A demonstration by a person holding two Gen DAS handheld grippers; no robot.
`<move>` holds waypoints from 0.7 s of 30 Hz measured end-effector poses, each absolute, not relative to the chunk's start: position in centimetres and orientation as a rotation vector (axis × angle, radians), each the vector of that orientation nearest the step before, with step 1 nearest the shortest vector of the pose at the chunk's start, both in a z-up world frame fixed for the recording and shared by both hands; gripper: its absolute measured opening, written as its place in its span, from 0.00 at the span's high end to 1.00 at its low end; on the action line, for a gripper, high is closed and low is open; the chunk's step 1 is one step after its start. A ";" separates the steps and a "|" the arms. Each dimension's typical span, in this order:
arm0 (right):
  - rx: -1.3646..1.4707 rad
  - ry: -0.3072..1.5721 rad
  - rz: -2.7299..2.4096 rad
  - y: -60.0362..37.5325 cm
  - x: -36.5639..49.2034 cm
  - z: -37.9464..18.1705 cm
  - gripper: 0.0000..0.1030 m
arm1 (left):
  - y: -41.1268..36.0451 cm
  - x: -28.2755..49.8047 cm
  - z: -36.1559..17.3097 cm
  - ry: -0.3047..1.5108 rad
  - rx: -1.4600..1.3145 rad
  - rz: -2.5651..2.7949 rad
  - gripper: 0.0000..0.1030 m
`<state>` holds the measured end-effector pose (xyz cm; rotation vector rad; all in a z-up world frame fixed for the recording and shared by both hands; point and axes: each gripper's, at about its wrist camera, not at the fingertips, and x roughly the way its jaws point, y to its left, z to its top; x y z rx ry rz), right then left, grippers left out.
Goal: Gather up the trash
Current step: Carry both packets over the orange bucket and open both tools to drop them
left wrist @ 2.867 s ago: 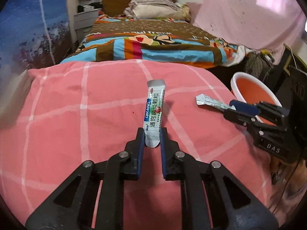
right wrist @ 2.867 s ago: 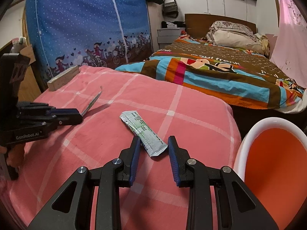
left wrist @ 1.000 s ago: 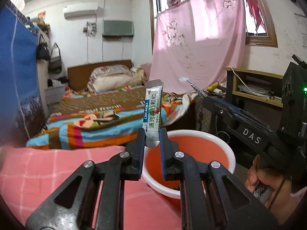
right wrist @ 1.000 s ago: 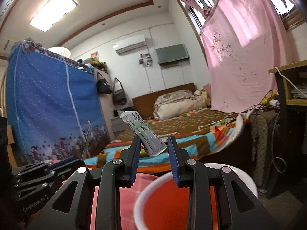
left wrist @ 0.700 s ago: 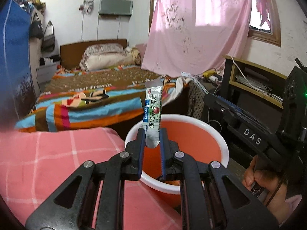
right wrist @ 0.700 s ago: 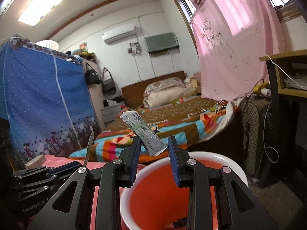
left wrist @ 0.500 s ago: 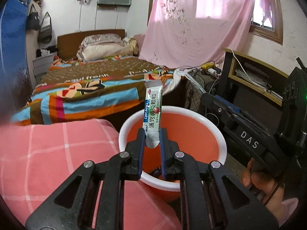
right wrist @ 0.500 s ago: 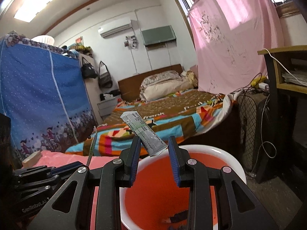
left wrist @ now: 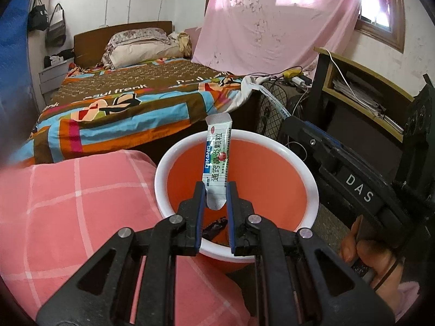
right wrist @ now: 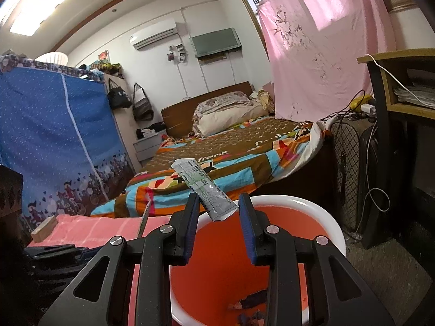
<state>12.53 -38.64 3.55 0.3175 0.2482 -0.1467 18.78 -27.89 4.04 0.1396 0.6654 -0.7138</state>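
Sachets, light and limp: left gripper [left wrist: 215,193] pinches one sachet [left wrist: 216,162] by its near end over the bin [left wrist: 312,187]; right gripper [right wrist: 217,207] likewise clamps another [right wrist: 204,187].

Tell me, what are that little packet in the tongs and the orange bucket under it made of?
The packet looks like foil-laminated plastic film: silvery crimped ends, glossy printed face, though I can't be sure. The bucket seems to be moulded plastic, orange inside with a smooth, shiny white rim.

Two sachets: a DIKANG sachet [left wrist: 216,160] and a printed grey sachet [right wrist: 204,185]. One orange bucket [left wrist: 307,179]. Two beds. Two hanging bags.
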 end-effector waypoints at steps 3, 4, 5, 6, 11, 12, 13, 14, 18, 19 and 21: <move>0.332 0.257 -0.151 -39.0 12.6 3.4 0.72 | -28.1 19.0 3.9 0.685 0.135 -0.716 0.82; 0.336 0.259 -0.152 -39.1 12.6 3.4 0.72 | -28.1 19.1 3.8 0.694 0.131 -0.718 0.82; 0.340 0.263 -0.156 -39.2 12.7 3.4 0.72 | -28.1 19.2 3.8 0.704 0.124 -0.721 0.81; 0.342 0.267 -0.158 -39.3 12.7 3.3 0.72 | -28.1 19.3 3.7 0.712 0.116 -0.722 0.81; 0.349 0.284 -0.166 -39.4 12.8 3.1 0.72 | -28.2 19.8 3.3 0.746 0.080 -0.721 0.80; 0.349 0.285 -0.166 -39.4 12.8 3.0 0.72 | -28.1 19.9 3.3 0.749 0.077 -0.720 0.80; 0.350 0.287 -0.166 -39.4 12.8 3.0 0.71 | -28.1 20.0 3.2 0.753 0.070 -0.718 0.80; 0.350 0.288 -0.166 -39.4 12.8 3.0 0.71 | -28.0 20.0 3.2 0.754 0.066 -0.716 0.80; 0.351 0.291 -0.166 -39.3 12.8 3.0 0.65 | -27.8 20.3 3.1 0.766 0.048 -0.708 0.79; 0.352 0.291 -0.166 -39.3 12.8 3.0 0.64 | -27.7 20.3 3.0 0.767 0.046 -0.707 0.79; 0.350 0.291 -0.167 -39.3 12.8 3.0 0.63 | -27.6 20.4 3.0 0.770 0.041 -0.704 0.77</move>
